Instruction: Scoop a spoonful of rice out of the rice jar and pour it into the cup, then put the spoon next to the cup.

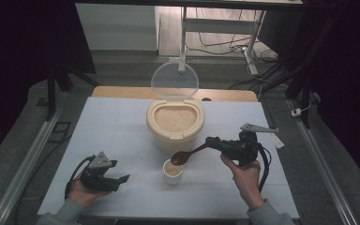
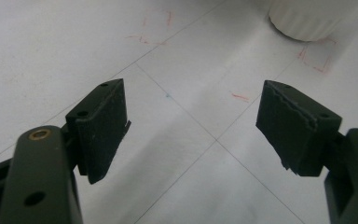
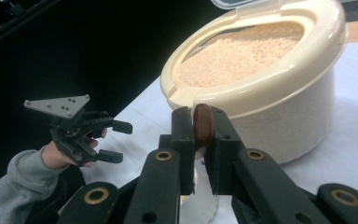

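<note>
R claw (image 1: pixel 209 140) pinches spoon (image 1: pixel 187 154), bowl over cup (image 1: pixel 172 171), near side of rice tub (image 1: pixel 175 123). L claw (image 1: pixel 120 178) spread, empty, low on bench (image 1: pixel 112 126) at left.

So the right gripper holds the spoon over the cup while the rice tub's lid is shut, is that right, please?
Not quite: the lid is open, standing up behind the tub, as the high view shows, with the rice uncovered. The rest holds: the right gripper is shut on the spoon, whose bowl is over the cup.
</note>
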`<state>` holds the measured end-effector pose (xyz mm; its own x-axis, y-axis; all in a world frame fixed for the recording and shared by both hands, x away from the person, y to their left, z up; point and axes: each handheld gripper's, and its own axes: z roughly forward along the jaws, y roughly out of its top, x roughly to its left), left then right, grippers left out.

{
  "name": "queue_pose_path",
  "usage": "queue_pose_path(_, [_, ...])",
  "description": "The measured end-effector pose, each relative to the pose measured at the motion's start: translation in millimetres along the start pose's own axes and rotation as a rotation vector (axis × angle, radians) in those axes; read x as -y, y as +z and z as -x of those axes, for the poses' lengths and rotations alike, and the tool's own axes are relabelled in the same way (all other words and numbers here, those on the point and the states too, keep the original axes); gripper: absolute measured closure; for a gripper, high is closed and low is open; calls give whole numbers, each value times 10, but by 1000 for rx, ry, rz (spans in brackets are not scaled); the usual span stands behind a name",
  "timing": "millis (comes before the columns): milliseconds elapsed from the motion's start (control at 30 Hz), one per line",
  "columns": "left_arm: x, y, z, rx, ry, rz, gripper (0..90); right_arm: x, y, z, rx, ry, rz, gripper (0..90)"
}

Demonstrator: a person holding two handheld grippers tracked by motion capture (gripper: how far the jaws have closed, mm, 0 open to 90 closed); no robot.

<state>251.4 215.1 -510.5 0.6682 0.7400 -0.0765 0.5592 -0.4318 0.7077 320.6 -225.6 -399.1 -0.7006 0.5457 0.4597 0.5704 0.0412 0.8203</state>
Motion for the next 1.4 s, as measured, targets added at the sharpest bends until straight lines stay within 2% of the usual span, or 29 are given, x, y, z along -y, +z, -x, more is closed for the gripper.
queue_pose_path(300, [-6,8,3,-1,3,-4,240,-20,-220,50,5,9,17,826])
queue_pose_path(633, [-16,21,0,3,7,-6,240,19,-371,123,22,20,-47,826])
queue_pose_path(1033, [-22,30,2,2,8,-9,240,115,-281,133,-21,10,-196,826])
queue_pose_path(1400, [-19,34,-5,1,7,-11,240,208,-40,104,-75,-1,-340,825])
